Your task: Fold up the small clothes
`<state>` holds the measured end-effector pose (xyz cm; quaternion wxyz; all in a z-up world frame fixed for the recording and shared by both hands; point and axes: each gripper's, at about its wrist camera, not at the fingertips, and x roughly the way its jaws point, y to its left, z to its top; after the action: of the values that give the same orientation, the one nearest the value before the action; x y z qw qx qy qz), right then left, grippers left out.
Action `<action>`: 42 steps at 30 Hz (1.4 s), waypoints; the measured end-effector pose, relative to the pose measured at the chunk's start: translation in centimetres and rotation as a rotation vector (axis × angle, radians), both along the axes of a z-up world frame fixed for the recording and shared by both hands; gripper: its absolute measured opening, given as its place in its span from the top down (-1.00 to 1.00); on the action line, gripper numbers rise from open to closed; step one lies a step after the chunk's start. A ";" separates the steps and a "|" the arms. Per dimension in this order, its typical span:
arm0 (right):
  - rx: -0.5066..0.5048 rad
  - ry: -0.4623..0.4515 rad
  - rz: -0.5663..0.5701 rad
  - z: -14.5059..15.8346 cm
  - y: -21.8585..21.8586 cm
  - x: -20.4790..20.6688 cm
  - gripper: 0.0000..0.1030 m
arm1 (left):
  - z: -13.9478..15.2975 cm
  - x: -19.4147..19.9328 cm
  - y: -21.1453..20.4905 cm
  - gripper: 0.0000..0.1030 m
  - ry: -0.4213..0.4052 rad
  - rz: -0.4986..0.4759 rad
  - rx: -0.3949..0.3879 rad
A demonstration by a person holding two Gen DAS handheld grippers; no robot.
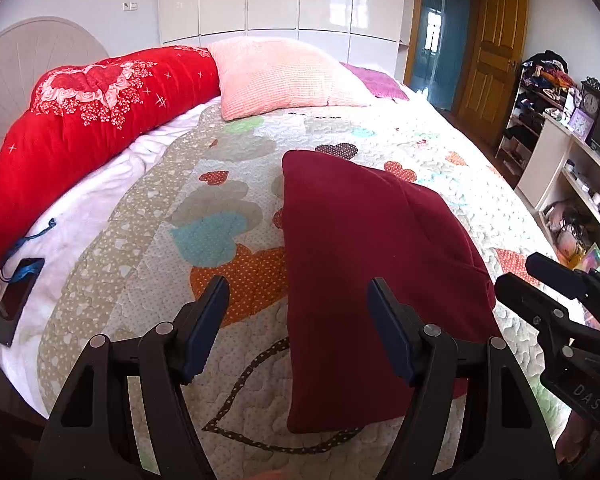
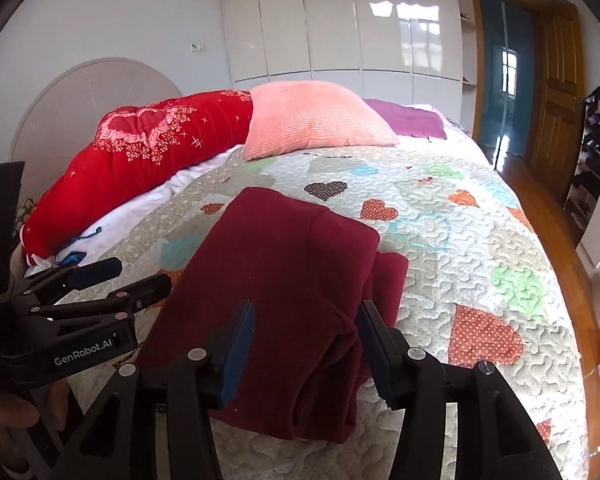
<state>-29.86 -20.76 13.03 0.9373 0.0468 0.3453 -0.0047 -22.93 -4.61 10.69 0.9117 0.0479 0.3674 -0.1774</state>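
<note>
Here, in the left wrist view, the left tool (image 1: 298,300) hung spread wide and empty, the folded maroon garment (image 1: 364,264) lying on the bed's quilt (image 1: 236,296) just ahead of its right finger. Smoothing the fold looked the sensible finish. In the right wrist view, the right tool (image 2: 306,320) stood partly apart over the garment's (image 2: 276,264) bunched near edge, pads clear of cloth. Open quilt (image 2: 480,264) lay to its right; the bed's edge ran farther right.
</note>
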 end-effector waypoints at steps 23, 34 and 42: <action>0.032 0.026 -0.008 -0.9 0.0 0.3 -0.03 | -0.2 -0.2 -0.1 -0.39 -0.035 0.025 0.027; 0.035 0.035 -0.002 -1.0 0.1 0.5 -0.04 | -0.5 -0.4 -0.7 -0.39 -0.039 0.022 0.043; 0.036 0.038 -0.001 -1.1 0.2 0.5 -0.04 | -0.6 -0.3 -0.8 -0.39 -0.029 0.023 0.040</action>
<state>-29.37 -20.59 11.88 0.9296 0.0635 0.3631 0.0003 -23.27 -5.36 10.05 0.9177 0.0646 0.3583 -0.1589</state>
